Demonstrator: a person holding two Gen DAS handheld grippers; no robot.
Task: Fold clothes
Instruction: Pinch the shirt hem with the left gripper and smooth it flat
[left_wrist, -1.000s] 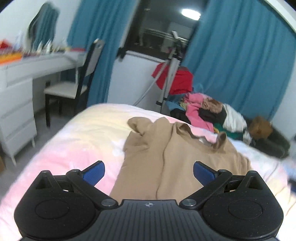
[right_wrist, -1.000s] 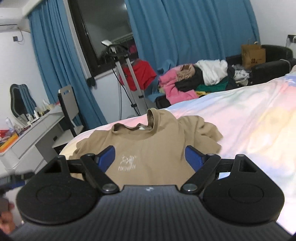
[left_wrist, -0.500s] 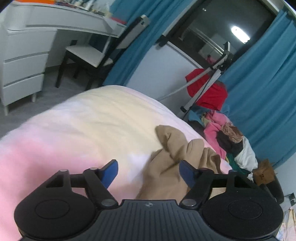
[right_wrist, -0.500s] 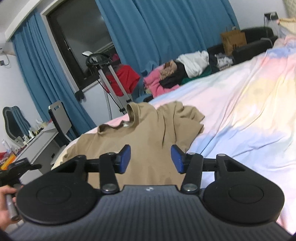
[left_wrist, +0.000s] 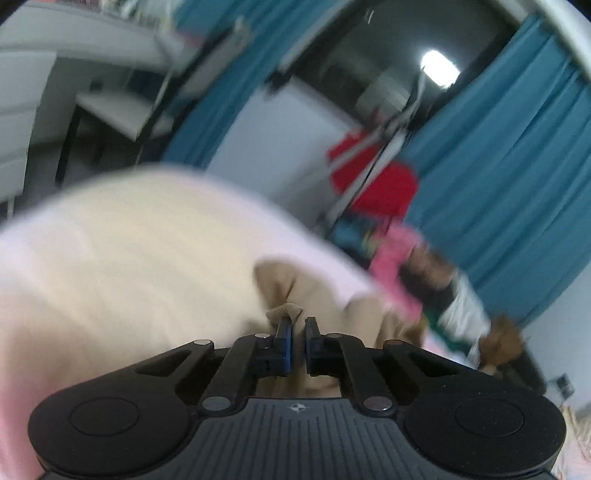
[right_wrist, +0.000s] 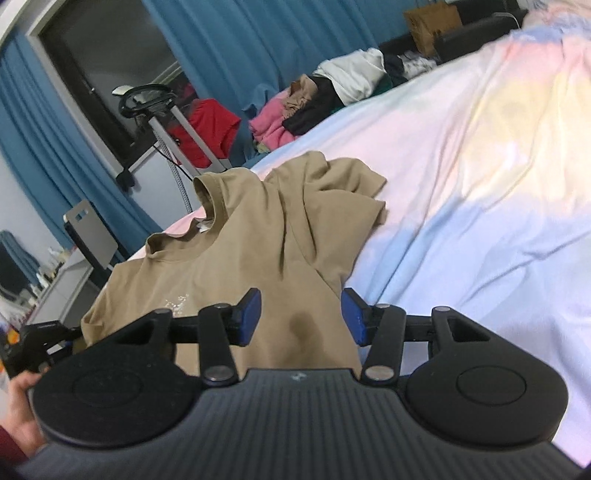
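Lying lengthwise, tan shirt (right_wrist: 258, 251), collar seemingly far

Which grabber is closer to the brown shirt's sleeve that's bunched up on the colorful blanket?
The right gripper. It hovers open over the tan shirt, with the bunched sleeve just ahead. The left gripper is pinching shirt fabric at the opposite edge, farther from that sleeve.

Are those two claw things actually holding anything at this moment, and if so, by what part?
The left gripper looks pinched on the tan T-shirt, on a bunched bit of fabric near a sleeve edge, though that view is blurred. The right gripper is open above the shirt, holding nothing.
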